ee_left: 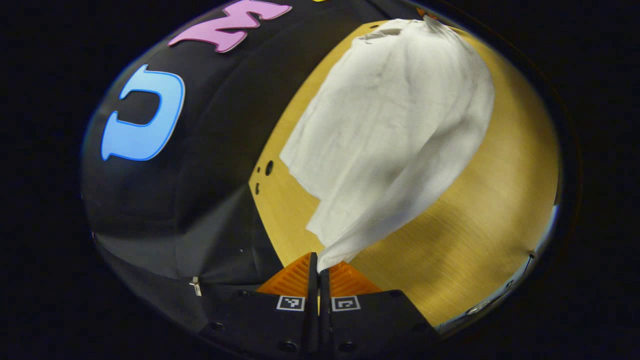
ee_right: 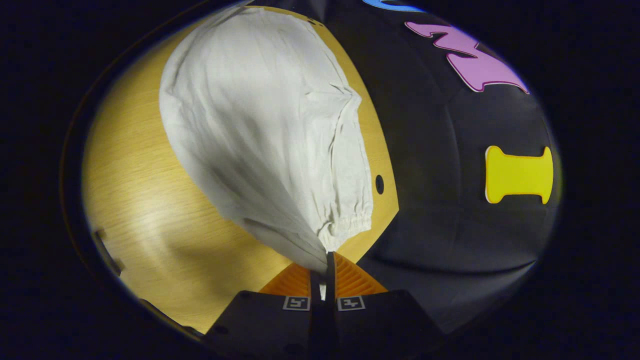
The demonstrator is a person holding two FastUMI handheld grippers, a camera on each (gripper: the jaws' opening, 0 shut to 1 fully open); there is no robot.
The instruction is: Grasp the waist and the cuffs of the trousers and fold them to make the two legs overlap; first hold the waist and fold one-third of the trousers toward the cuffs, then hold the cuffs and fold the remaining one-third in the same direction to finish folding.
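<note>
Between each gripper's clamped fingers, the white trousers drape onto the table.

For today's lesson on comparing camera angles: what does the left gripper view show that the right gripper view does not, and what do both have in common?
Left gripper view alone: the left claw shut on a plain corner of the white trousers, and three small holes near the table's edge.

Right gripper view alone: the right claw shut on fabric beside a gathered elastic hem, with one hole.

Both: the trousers lifted from the wooden table, with the black booth wall behind.
</note>
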